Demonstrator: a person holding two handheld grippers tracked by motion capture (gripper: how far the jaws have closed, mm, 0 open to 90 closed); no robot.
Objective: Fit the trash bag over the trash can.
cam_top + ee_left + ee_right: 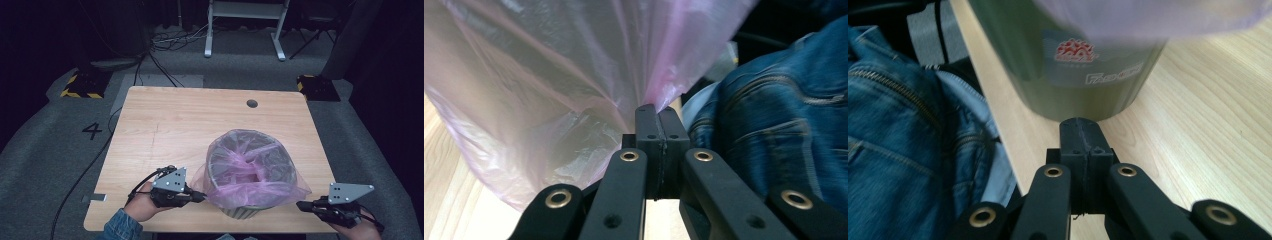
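A round grey-green bin [245,212] stands near the front edge of the wooden table [175,125]. It is lined with a thin pink plastic bag [250,165] whose rim drapes over the outside. At the bin's left side, my left gripper [202,196] is shut on a fold of the bag [549,75]; the film gathers into the closed tips [656,112]. Just right of the bin, by the bag's right corner, is my right gripper [300,205]. Its jaws [1082,125] are shut with nothing seen between them, pointing at the bin's base [1073,75], and the bag's edge [1148,15] hangs above them.
The table has a cable hole [252,103] at the back right. The person's denim sleeve [774,115] is close behind the bin. A white frame [245,30], cables and yellow-black blocks [82,85] lie on the floor beyond the table.
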